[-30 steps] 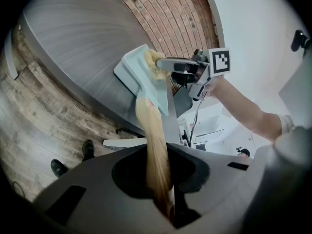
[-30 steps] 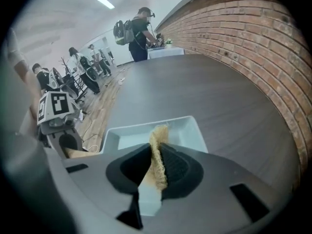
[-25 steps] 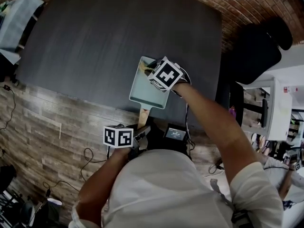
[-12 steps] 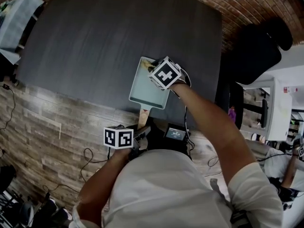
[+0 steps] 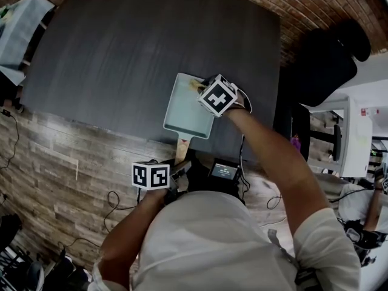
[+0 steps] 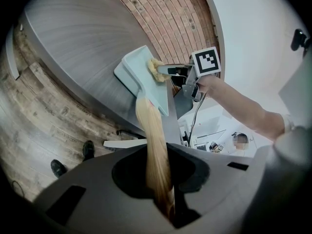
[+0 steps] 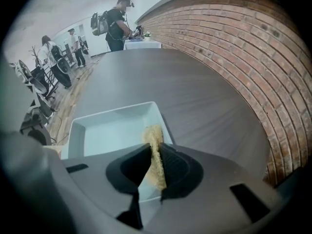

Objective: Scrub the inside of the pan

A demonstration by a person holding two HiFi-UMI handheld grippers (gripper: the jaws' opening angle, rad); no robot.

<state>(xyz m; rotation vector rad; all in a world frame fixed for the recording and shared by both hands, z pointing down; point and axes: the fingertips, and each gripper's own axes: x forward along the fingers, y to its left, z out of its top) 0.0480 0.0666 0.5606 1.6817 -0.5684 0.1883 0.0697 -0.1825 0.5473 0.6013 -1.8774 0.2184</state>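
The pale green square pan (image 5: 185, 108) lies at the near edge of the dark table (image 5: 121, 47), its wooden handle (image 5: 182, 147) sticking out over the edge toward me. My left gripper (image 5: 180, 170) is shut on that handle (image 6: 152, 145), which runs between its jaws up to the pan (image 6: 139, 77). My right gripper (image 5: 201, 86) is shut on a yellowish scrub sponge (image 7: 155, 152). It presses the sponge (image 6: 157, 70) into the pan's far right corner, against the right wall. The pan's inside (image 7: 112, 130) looks bare.
A brick wall (image 7: 234, 57) runs along the table's right side. A black chair (image 5: 327, 59) stands at the right. The floor (image 5: 66, 162) under me is wood plank with cables. People (image 7: 117, 23) stand at a white table beyond the far end.
My right gripper has slid the sponge from the pan's middle right toward its far right corner. The left gripper and the pan's handle have stayed still.
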